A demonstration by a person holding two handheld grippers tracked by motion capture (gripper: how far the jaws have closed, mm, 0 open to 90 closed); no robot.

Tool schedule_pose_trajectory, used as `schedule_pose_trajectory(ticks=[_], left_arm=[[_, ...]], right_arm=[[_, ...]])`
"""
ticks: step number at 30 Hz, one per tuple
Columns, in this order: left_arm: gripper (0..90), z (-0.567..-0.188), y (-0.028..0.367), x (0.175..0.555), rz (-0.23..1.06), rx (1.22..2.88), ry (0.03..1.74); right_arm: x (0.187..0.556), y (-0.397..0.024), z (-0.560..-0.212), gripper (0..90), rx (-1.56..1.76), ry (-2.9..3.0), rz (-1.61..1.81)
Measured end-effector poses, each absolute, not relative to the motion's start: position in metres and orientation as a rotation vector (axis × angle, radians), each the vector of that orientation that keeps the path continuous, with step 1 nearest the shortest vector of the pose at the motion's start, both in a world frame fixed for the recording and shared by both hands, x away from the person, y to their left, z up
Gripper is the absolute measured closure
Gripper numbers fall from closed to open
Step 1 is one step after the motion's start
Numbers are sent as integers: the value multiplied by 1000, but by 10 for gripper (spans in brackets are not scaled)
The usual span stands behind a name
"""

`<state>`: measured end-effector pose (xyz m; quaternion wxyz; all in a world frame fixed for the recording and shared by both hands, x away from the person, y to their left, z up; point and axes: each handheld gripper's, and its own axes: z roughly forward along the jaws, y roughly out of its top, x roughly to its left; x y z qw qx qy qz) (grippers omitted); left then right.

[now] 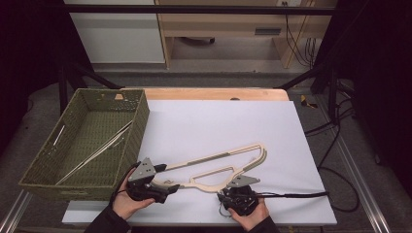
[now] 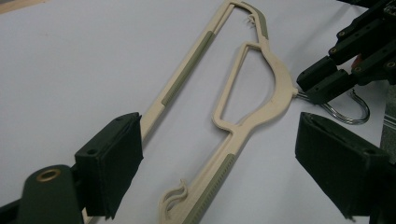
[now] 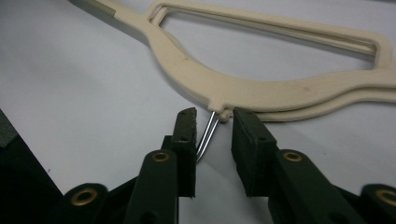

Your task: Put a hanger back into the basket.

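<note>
White tabletop (image 1: pixel 218 121) – cream hangers (image 1: pixel 218 170), metal hooks; L gripper (image 2: pixel 215 149) wide apart, R gripper (image 3: pixel 212 133) unclenched

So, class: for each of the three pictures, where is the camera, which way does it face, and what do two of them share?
High view: above the table's near side, looking forward and down at the hanger; both hands and forearms show.
Left gripper view: on the left hand-held gripper, looking along its open jaws.
Right gripper view: on the right hand-held gripper, jaws either side of the hook.
Shared: both gripper views show the hanger and hook.
</note>
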<state>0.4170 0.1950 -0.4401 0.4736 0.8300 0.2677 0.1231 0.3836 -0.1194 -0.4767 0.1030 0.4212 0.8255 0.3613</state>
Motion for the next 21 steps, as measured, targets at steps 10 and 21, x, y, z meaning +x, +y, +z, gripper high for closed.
schedule_pose_trajectory(ticks=[10, 21], left_arm=[[153, -440, 195, 417, 297, 2028, 665], [156, -442, 195, 417, 290, 2042, 661]], right_arm=[[385, -119, -475, 853, 1321, 2442, 1088], [389, -133, -468, 885, 1364, 2394, 986]])
